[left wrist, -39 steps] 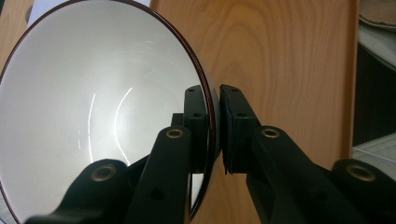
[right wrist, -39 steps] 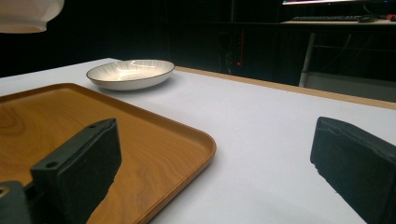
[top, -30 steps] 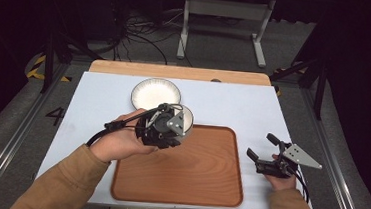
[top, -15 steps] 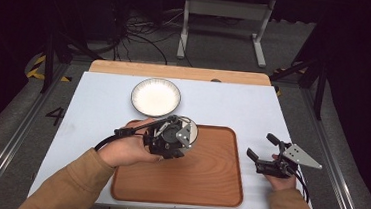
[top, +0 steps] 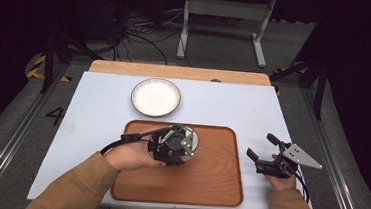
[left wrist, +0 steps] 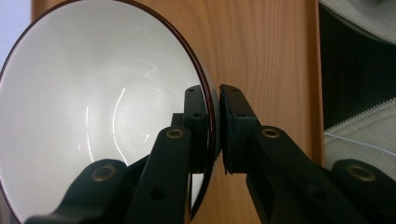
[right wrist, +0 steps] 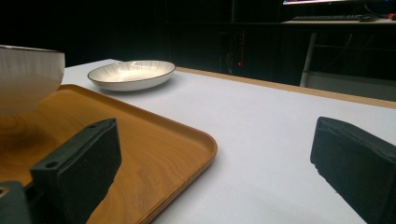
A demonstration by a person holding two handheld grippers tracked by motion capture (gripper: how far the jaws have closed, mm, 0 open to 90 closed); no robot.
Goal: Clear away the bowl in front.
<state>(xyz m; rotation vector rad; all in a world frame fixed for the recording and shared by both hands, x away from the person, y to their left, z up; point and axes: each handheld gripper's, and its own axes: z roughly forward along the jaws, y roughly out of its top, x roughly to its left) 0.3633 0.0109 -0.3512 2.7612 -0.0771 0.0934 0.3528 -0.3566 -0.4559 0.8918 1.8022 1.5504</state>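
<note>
From the high view, the left gripper [top: 177, 146] has come down and nearer since a second ago, carrying the bowl [top: 190, 140] from over the white table [top: 98, 107] to the far left part of the wooden tray [top: 207, 181], while the right gripper [top: 262, 153] has kept its place at the table's right edge with its jaws apart. The striped plate [top: 156, 97] sits untouched farther back, well apart from the tray. In the left gripper view, the jaws are clamped on the bowl's [left wrist: 93, 102] thin dark-edged rim, one pad inside against the glossy white glaze, one outside, with the grained wood behind. In the right gripper view, the wide-spread black jaws frame the tray's [right wrist: 154, 149] rounded corner; the bowl [right wrist: 28, 74] shows at far left and the shallow plate [right wrist: 130, 73] beyond.
</note>
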